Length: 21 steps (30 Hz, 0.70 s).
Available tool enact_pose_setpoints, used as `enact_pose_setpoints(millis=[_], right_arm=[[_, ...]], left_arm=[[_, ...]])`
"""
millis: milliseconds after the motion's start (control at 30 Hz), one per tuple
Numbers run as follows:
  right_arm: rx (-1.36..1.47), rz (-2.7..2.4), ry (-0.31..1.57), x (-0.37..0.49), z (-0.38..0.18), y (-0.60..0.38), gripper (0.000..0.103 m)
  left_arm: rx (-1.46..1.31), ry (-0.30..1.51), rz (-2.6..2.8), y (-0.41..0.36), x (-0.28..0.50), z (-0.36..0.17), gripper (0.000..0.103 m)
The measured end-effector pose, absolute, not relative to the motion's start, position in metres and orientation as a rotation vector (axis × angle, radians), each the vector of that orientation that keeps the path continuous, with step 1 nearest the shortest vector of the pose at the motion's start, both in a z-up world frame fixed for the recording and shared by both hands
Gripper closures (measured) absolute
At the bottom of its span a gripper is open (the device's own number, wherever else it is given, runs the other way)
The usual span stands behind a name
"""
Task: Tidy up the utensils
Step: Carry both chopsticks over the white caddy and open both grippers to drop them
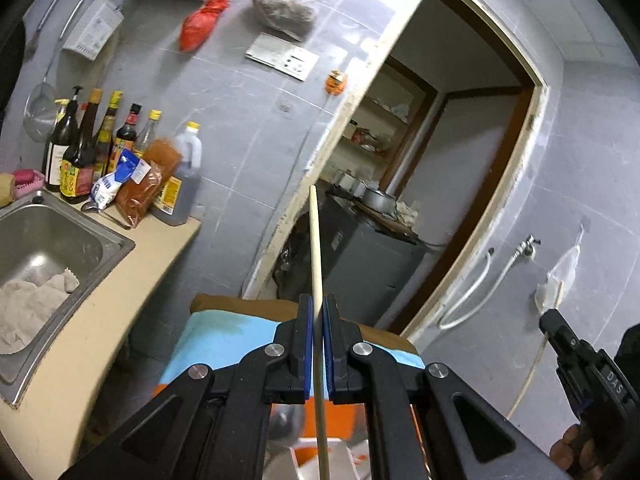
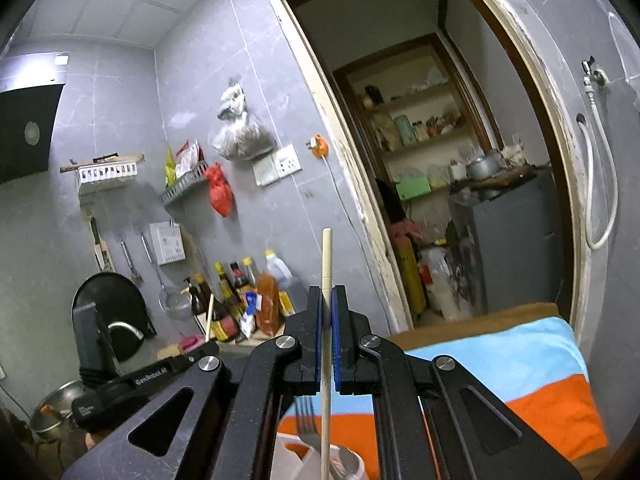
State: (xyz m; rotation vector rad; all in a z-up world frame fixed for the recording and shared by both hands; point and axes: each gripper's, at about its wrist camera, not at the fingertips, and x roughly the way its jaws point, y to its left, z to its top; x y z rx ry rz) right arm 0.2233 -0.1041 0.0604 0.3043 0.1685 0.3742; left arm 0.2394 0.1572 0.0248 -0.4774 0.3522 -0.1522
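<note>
Both grippers, left (image 1: 317, 312) and right (image 2: 327, 304), point level, jaws clamping upright chopsticks (image 1: 316, 248).

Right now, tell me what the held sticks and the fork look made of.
Left chopstick: pale, matte, probably wood or bamboo. Right chopstick: cream, smoother, possibly plastic or bamboo. Fork: grey, reflective, likely steel.
</note>
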Motion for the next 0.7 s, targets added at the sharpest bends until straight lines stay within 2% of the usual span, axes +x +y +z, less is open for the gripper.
enact_pose_setpoints(millis=[700], right_arm=[[0.262,0.359,0.223,0.261,-0.014,-0.059,0.099]], left_arm=[[-0.353,0.270,-0.150,0.142,0.244,-0.023,0.098]])
